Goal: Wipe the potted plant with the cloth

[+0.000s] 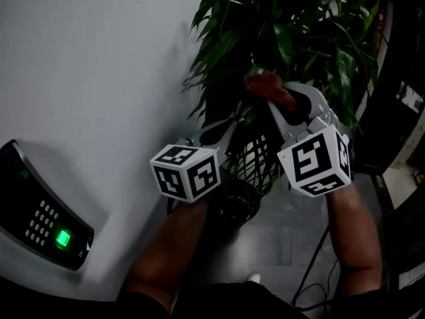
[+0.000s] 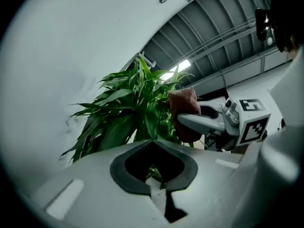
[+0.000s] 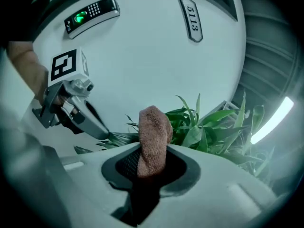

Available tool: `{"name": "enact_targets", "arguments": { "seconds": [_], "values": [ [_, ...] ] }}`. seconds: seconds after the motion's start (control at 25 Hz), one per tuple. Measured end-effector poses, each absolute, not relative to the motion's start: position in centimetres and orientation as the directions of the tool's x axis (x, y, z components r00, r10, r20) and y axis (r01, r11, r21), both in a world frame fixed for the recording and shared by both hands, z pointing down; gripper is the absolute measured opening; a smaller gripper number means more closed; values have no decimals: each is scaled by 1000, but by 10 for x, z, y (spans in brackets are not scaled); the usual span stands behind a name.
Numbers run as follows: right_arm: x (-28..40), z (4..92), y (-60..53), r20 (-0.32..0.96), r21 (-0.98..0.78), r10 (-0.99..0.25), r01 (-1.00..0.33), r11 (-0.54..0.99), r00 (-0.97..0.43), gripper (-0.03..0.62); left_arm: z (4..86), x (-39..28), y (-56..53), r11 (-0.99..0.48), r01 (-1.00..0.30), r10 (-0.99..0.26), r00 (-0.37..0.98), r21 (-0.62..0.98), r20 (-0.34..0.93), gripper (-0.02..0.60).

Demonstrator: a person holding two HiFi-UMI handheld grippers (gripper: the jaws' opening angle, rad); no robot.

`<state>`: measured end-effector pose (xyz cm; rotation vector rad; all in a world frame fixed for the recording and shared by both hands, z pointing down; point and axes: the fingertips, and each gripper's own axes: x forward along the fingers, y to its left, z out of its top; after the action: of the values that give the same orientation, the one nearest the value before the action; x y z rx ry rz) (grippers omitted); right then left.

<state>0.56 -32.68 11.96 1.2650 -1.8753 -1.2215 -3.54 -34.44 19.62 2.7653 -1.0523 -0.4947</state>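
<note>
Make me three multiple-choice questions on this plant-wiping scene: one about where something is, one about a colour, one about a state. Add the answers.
1. Where is the dark wall keypad with the green light?
A. on the white wall, left of the leafy green potted plant in the head view
B. on the floor
C. hanging among the leaves

2. What colour is the fuzzy cloth?
A. blue
B. reddish-brown
C. white

3. How are the right tongs?
A. wide open and empty
B. shut on the cloth
C. shut on a pen

Answers: A, the head view shows it mounted on the wall beside the plant; B, both gripper views show that colour; B, the cloth stands clamped between the jaws.
</note>
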Motion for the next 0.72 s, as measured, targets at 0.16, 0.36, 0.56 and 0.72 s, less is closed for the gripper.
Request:
{"name": "enact_targets", "arguments": {
  "seconds": [0.16,0.36,0.56,0.72],
  "values": [
    [8,106,-343,-65,901,-933,-422,97,-353,72,203,-27,-349,-750,-633,-662,719,192,-212,17],
    [15,102,-362,-73,908,-955,-415,55,-288,72,205,-21,-352,-761,-632,-648,736,147,-197,17],
    [19,98,-372,-92,915,-966,-403,13,-240,72,214,-22,-352,-772,-613,-636,749,167,-188,17],
    [12,99,-381,-94,927,-970,-376,-3,-225,72,228,-27,-349,-758,-625,-652,735,187,-186,17]
  ]
}}
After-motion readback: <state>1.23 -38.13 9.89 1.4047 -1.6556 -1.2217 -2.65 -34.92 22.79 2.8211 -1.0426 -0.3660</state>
